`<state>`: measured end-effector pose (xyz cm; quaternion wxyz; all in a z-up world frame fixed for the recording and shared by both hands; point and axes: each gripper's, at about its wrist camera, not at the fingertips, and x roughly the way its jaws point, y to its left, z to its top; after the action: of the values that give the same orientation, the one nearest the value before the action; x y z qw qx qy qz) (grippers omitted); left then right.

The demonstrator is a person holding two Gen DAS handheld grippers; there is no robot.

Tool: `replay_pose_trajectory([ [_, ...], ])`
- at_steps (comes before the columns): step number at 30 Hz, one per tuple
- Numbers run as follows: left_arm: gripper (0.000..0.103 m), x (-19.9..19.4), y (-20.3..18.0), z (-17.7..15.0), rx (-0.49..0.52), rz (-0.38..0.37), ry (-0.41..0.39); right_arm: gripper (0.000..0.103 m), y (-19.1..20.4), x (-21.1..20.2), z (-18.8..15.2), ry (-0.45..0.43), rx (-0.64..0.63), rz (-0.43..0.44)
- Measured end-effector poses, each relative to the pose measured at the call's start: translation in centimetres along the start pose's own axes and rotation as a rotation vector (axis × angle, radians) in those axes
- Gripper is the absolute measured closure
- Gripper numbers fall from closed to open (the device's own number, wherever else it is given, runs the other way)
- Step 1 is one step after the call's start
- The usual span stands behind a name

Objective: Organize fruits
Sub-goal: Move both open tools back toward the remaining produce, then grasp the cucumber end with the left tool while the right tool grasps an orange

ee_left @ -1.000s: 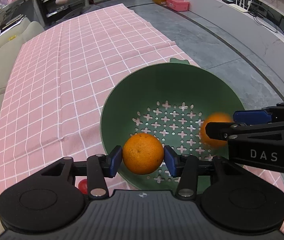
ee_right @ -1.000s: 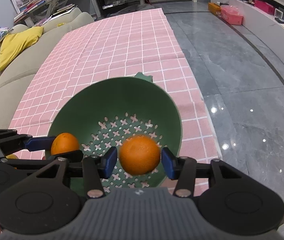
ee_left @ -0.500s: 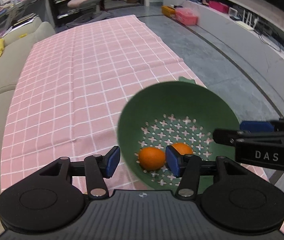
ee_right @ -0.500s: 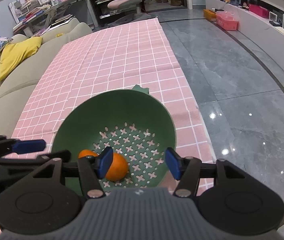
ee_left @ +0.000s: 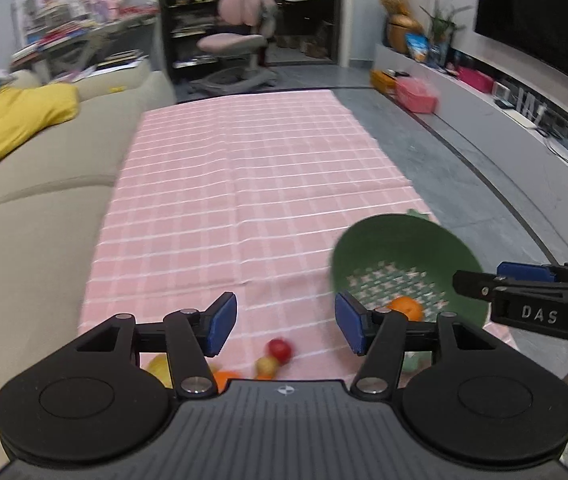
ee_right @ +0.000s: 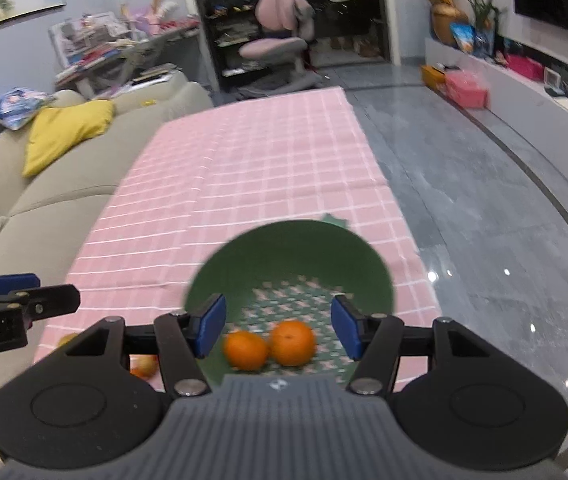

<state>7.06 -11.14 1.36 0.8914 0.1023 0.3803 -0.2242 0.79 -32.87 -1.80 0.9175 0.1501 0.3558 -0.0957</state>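
Observation:
A green perforated bowl (ee_right: 284,252) sits on the pink checked cloth (ee_right: 243,168); it also shows in the left wrist view (ee_left: 396,240). Two oranges (ee_right: 245,350) (ee_right: 292,342) lie side by side in it; one orange (ee_left: 405,307) shows in the left wrist view. My right gripper (ee_right: 277,326) is open and empty above the bowl's near side. My left gripper (ee_left: 286,322) is open and empty, left of the bowl above the cloth. Below it lie a red fruit (ee_left: 279,349), a small yellowish fruit (ee_left: 266,365), another orange (ee_left: 225,378) and a yellow fruit (ee_left: 159,366).
A beige sofa (ee_left: 43,184) with a yellow cushion (ee_left: 27,116) runs along the left of the cloth. Grey polished floor (ee_right: 484,208) lies to the right. The other gripper shows at the right edge (ee_left: 532,306) and at the left edge (ee_right: 15,308). More fruit (ee_right: 143,366) lies left of the bowl.
Both grippers opened and dropped their oranges into the bowl. Both have since risen and pulled back; the left one has swung left, away from the bowl.

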Motion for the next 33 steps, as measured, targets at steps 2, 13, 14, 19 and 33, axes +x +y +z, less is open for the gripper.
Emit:
replay_pose_trajectory([
  [2,0.036,-1.5,1.9,-1.2,-0.034,0.023,-0.008,0.046,1.5,-0.8,-0.4,-0.012,-0.020,0.018],
  [13,0.034,-5.7,10.2,-9.1,-0.162,0.120,0.031,0.043,8.7,-2.8,-4.3,0.011,-0.159,0.093],
  [14,0.034,-5.8,10.6,-9.7,-0.171,0.122,0.037,0.043,9.2,-2.8,-4.7,0.017,-0.172,0.099],
  [19,0.034,-4.7,11.5,-11.7,-0.202,0.119,0.068,0.043,11.3,-2.0,-6.0,0.050,-0.235,0.121],
  [33,0.034,1.0,11.1,-11.8,-0.120,0.102,0.122,0.043,12.3,2.6,-7.0,0.151,-0.260,0.136],
])
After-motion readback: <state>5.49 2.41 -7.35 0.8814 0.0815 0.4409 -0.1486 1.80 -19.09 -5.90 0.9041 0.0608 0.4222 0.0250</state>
